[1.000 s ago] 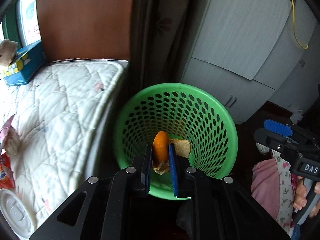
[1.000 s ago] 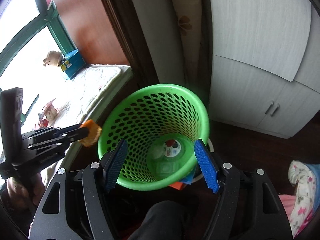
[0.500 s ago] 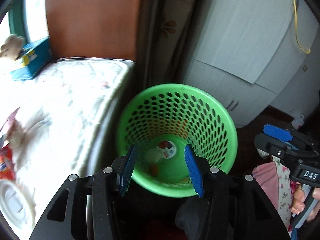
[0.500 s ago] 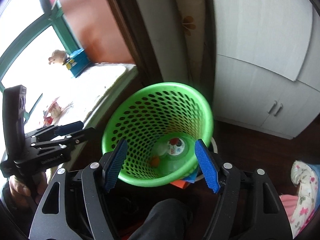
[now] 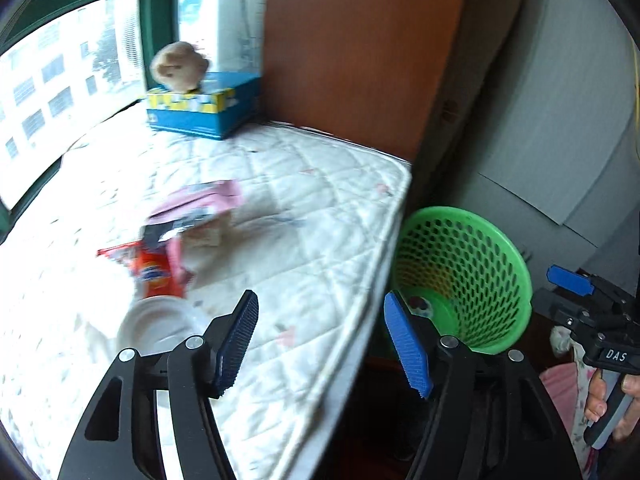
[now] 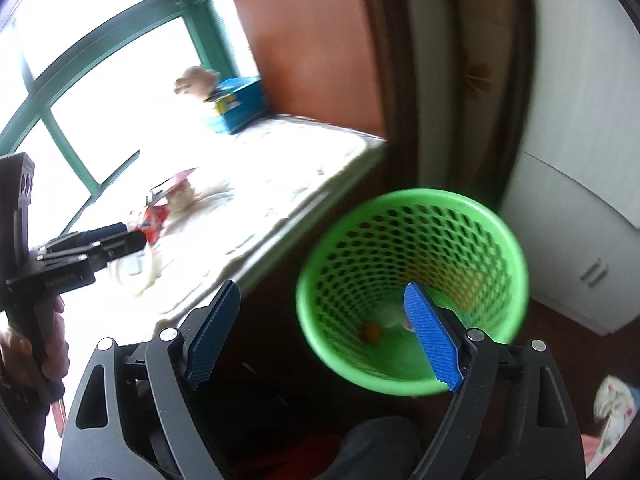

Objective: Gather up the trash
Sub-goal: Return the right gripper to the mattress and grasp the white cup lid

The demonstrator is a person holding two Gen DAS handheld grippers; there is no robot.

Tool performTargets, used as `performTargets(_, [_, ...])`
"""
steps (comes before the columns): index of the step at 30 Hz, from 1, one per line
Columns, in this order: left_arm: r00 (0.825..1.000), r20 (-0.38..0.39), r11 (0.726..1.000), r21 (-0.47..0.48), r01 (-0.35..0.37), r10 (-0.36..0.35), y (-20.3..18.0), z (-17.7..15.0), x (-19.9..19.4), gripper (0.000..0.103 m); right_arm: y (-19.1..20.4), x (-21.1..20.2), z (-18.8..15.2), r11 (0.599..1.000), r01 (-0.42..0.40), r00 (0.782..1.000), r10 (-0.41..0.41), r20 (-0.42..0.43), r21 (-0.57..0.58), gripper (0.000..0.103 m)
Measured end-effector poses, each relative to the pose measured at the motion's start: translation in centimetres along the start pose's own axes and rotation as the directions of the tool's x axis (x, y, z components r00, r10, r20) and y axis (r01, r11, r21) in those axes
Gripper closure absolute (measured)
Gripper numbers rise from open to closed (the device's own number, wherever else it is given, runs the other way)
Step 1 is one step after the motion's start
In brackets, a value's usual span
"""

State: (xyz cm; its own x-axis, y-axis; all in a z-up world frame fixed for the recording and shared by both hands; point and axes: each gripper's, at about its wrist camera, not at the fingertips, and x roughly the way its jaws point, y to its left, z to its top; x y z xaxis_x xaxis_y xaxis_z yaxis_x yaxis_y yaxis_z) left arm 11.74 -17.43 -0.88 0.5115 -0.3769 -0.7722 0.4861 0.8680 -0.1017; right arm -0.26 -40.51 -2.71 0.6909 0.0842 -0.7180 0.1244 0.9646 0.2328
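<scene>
My left gripper [image 5: 324, 344] hangs over the edge of the white quilted mattress [image 5: 320, 216], its jaws opening with nothing between them. On the mattress ahead lie an orange packet [image 5: 157, 274], a pink wrapper [image 5: 200, 202] and a white plastic lid [image 5: 154, 330]. The green mesh basket [image 5: 500, 248] stands on the floor to the right of the bed. My right gripper [image 6: 324, 338] is beside the basket's [image 6: 400, 196] near rim, jaws also opening and empty. A piece of orange peel [image 6: 370, 332] lies at the basket's bottom.
A blue tissue box [image 5: 200, 114] with a plush toy [image 5: 178, 66] on it sits at the mattress's far end by the window. A brown wooden panel [image 5: 352, 48] and white cupboards [image 6: 580, 220] stand behind the basket. A hand holds each gripper's handle.
The left gripper let the orange peel drop into the basket, opened, and swung left over the mattress. The right gripper widened and turned left, so the basket now sits to its right.
</scene>
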Motion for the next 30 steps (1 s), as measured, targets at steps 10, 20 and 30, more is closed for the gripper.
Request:
performTargets(10, [0.990, 0.023, 0.981, -0.138, -0.133, 0.137, 9.8, -1.3, -3.6, 0.028, 8.9, 3.4, 0.4, 0.977, -0.127, 0.991, 0.118, -0.059, -0.171, 0.011])
performTargets(20, [0.971, 0.034, 0.947, -0.233, -0.222, 0.235, 16.7, -2.4, -6.3, 0.023, 18.0, 8.1, -0.4, 0.923, -0.265, 0.961, 0.228, -0.159, -0.280, 0.006])
performTargets(30, [0.968, 0.030, 0.936, -0.266, -0.231, 0.247, 19.5, -3.1, -7.0, 0.021, 24.1, 13.4, -1.2, 0.875, -0.314, 0.939, 0.229, -0.256, -0.368, 0.005])
